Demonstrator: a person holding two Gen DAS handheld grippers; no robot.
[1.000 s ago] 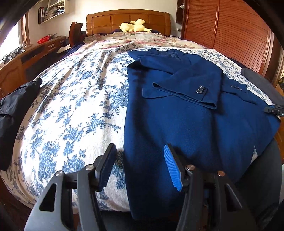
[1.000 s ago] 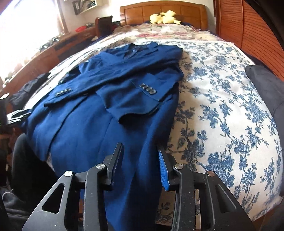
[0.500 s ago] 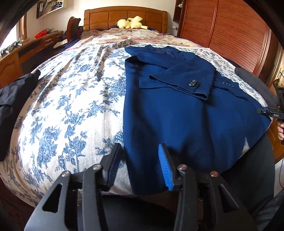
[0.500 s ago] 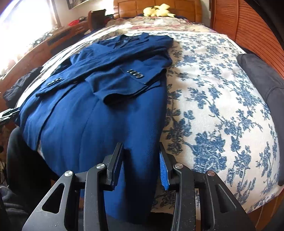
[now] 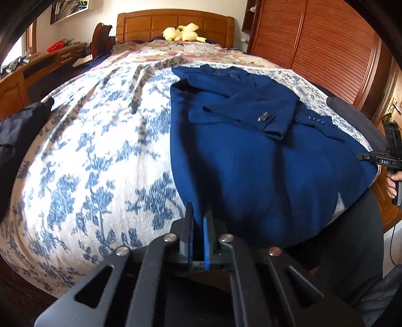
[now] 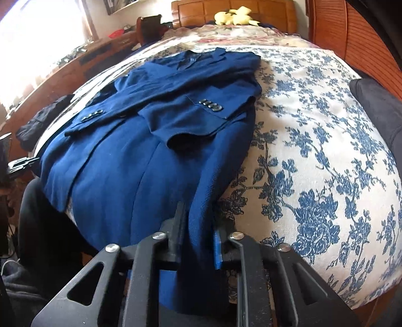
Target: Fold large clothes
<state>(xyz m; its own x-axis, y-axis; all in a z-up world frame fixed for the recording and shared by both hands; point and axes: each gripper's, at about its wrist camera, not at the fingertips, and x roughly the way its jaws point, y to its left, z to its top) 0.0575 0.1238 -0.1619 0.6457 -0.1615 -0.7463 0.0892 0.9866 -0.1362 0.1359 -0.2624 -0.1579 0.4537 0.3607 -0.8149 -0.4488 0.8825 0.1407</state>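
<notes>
We are in a home bedroom: a bed point(image 5: 95, 161) with a blue-flowered cover, a wooden headboard point(image 5: 176, 25) with a yellow plush toy point(image 5: 183, 34) before it, slatted wooden wardrobe doors point(image 5: 326, 50), a wooden desk point(image 5: 37, 68) under a bright window point(image 6: 37, 37), a wall shelf point(image 5: 70, 10)
</notes>
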